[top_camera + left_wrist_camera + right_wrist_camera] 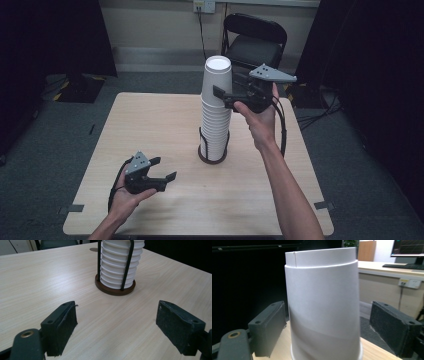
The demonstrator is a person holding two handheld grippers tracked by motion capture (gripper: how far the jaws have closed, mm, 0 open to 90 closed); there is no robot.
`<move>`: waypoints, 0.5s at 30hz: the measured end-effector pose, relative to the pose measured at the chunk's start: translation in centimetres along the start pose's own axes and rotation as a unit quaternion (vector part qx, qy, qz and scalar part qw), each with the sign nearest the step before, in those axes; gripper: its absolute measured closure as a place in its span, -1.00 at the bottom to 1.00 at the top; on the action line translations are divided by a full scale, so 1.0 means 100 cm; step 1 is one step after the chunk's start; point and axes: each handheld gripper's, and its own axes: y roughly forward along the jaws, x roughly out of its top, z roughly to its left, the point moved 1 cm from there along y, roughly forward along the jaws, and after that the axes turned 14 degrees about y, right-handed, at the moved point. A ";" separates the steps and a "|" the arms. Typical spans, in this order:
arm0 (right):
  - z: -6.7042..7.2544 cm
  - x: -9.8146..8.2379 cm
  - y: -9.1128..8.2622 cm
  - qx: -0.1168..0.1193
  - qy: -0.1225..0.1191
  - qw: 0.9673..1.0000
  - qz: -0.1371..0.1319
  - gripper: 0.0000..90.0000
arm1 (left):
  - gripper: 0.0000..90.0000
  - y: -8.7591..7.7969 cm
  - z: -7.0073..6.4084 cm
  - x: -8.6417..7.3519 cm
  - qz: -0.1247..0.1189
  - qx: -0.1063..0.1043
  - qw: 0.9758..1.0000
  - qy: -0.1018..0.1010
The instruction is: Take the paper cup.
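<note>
A tall stack of upside-down white paper cups [215,120] stands mid-table in a holder with a round brown base [212,159] and dark upright rods. My right gripper [225,85] is raised to the top cup [218,75]; it is open, a jaw on either side of that cup [322,302], and gaps show between pads and cup wall. My left gripper [166,168] hovers low over the table's front left, open and empty. In the left gripper view its jaws [116,317] point at the holder's base [115,290] and the lowest cups [118,267], some way off.
The light wooden table [160,120] stands on grey carpet. A black folding chair [255,40] sits behind the far edge. Cables lie on the floor at right [320,117]. A desk with a monitor [409,250] is seen beyond the cup.
</note>
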 end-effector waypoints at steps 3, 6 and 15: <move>-0.001 -0.001 0.010 -0.004 0.001 1.000 0.009 -0.73 | -0.63 0.000 -0.001 0.000 0.001 -0.001 1.000 0.001; 0.000 -0.004 0.017 -0.002 -0.003 1.000 0.014 -0.71 | -0.63 0.001 -0.002 0.000 0.000 -0.006 1.000 0.008; 0.001 -0.005 0.032 -0.014 -0.009 1.000 0.019 -0.72 | -0.62 0.001 -0.002 0.000 0.001 -0.007 1.000 0.007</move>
